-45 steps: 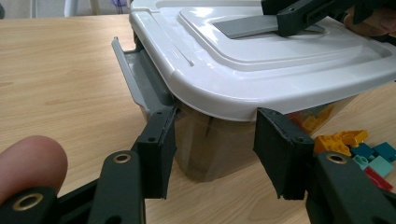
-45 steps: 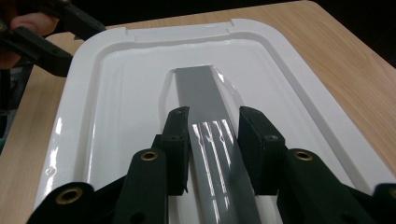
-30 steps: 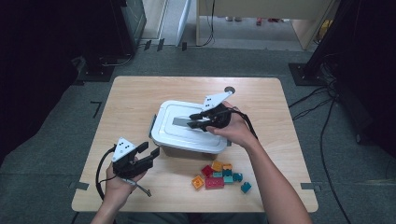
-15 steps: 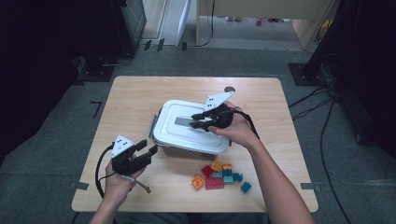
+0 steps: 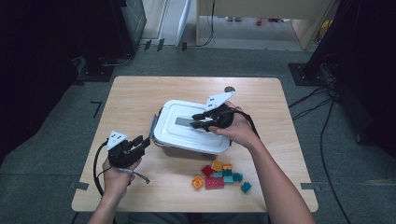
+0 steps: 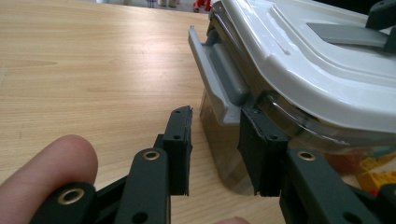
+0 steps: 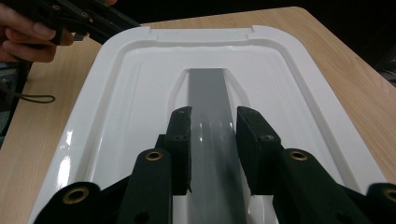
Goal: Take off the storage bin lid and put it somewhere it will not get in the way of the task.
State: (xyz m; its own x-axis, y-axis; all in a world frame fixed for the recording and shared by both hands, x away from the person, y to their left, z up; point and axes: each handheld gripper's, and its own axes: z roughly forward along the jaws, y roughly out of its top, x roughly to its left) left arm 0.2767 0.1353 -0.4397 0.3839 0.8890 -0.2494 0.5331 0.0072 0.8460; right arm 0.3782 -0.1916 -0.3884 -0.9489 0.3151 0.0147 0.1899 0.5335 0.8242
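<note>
The left gripper (image 5: 140,143) has slid in toward the box's (image 5: 187,151) near-left corner, jaws just been closing, now narrowly parted around the grey side latch (image 6: 219,79), one pad touching its lower end, no firm grip. The right gripper (image 7: 212,149) straddles the lid's grey handle (image 7: 210,93), pads not clearly pressing. Risk: a shallow bite slips off the latch and shoves the box toward the toy bricks (image 5: 217,175). Left hand low, level; right hand reaching over the lid (image 5: 182,135).
</note>
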